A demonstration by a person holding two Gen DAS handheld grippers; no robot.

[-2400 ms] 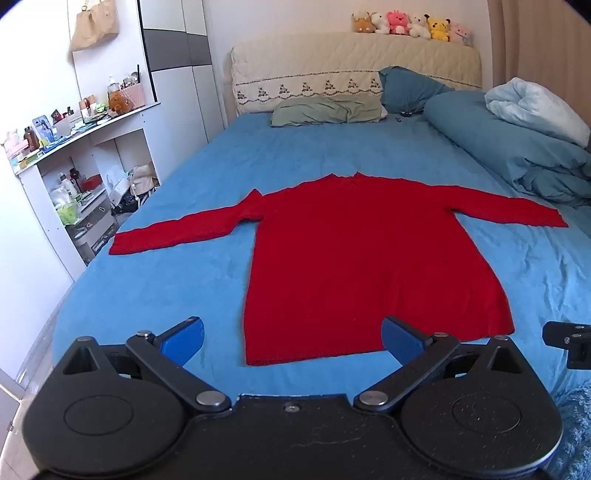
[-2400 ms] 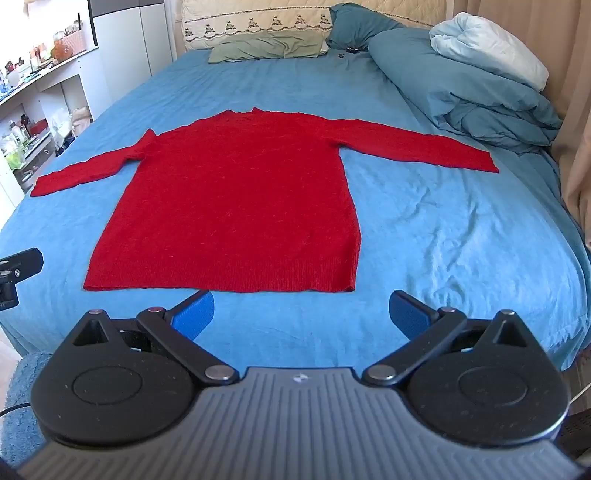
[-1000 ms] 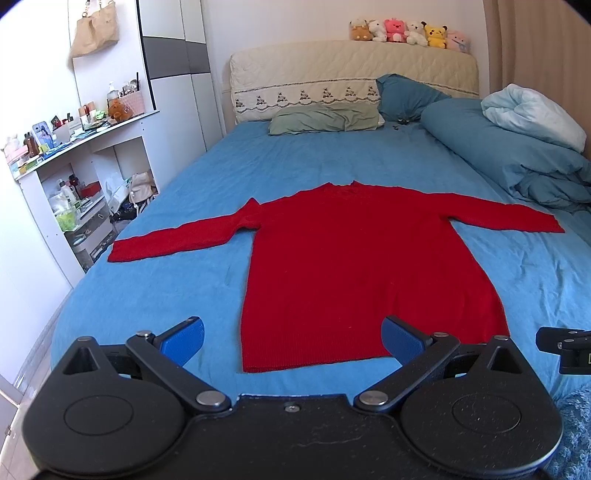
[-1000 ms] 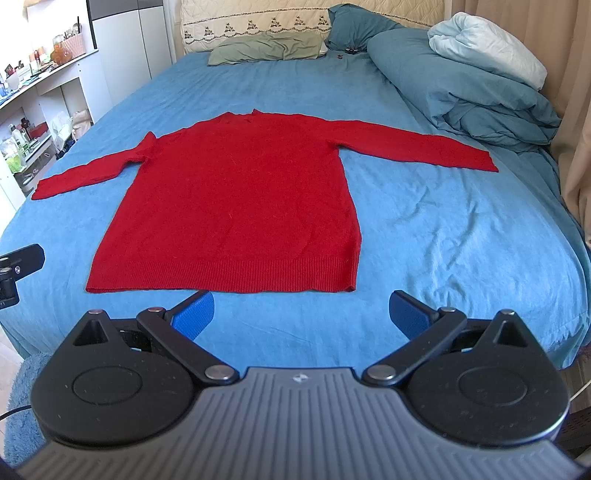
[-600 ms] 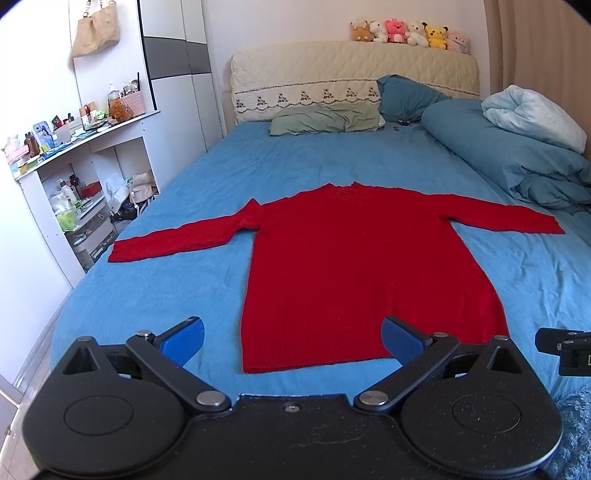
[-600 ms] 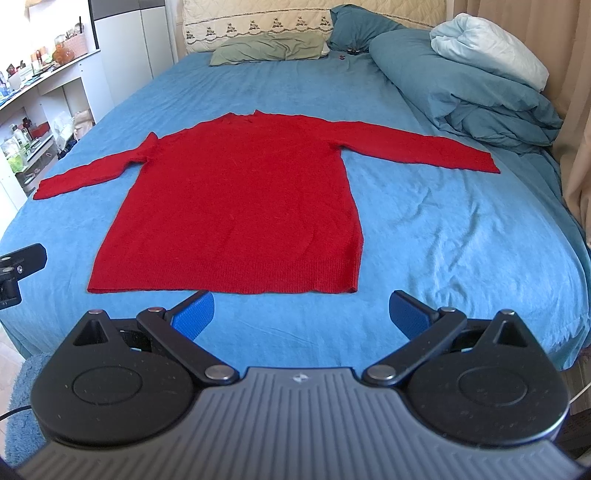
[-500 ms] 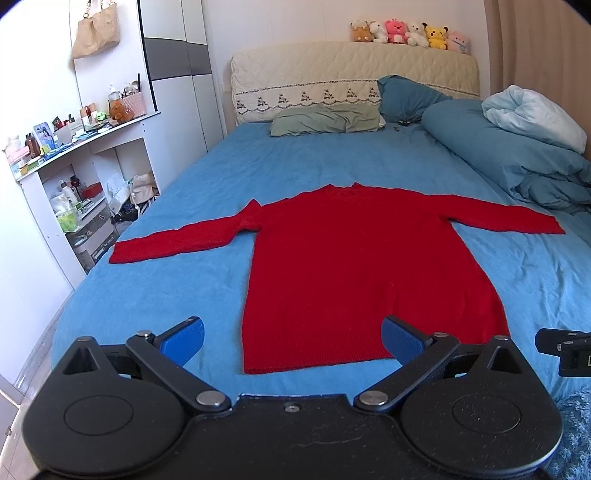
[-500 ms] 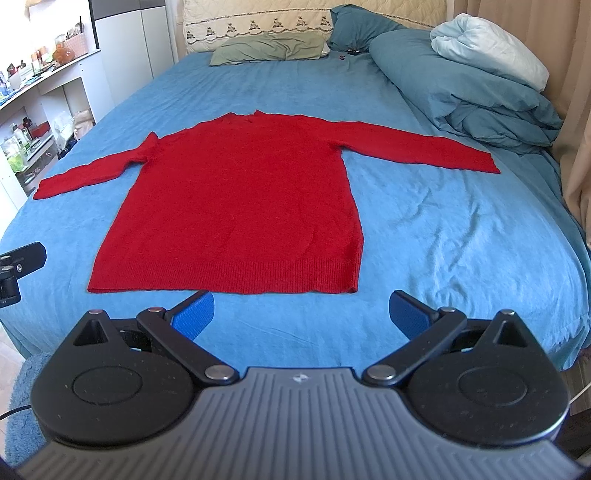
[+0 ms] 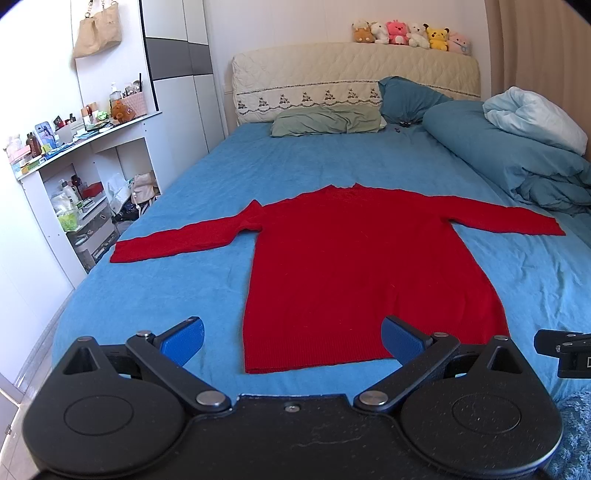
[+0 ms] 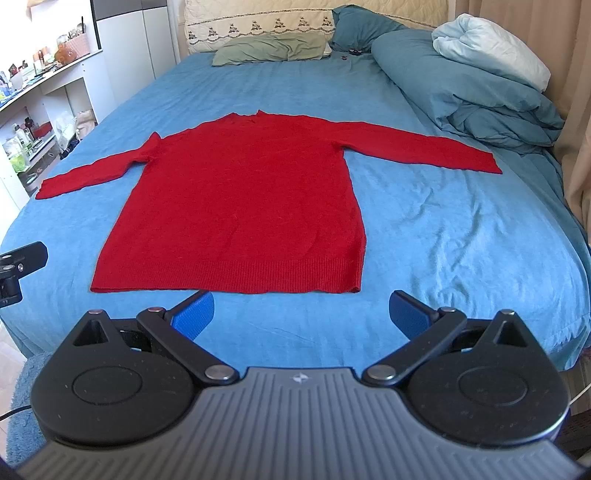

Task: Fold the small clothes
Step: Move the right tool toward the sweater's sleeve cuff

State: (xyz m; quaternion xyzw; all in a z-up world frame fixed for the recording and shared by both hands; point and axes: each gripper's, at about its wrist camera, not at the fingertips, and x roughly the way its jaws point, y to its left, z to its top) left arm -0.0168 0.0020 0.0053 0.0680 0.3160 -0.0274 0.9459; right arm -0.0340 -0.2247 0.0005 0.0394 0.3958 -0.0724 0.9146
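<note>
A red long-sleeved sweater [image 9: 362,266] lies flat on the blue bed [image 9: 155,295], both sleeves spread out, hem toward me. It also shows in the right wrist view [image 10: 240,206]. My left gripper [image 9: 291,338] is open and empty, hovering just before the hem's left part. My right gripper [image 10: 301,314] is open and empty, just short of the hem's right half. Each gripper's edge shows in the other's view.
A bundled blue duvet [image 10: 476,92] and pillows [image 9: 325,122] lie at the bed's right and head. White shelves with clutter [image 9: 74,177] stand left of the bed. Plush toys [image 9: 406,33] sit on the headboard. A curtain [image 10: 576,110] hangs at right.
Both views have shifted slightly; the sweater sits a little lower and nearer in frame. Both grippers stay open, and the sweater has not moved on the bed.
</note>
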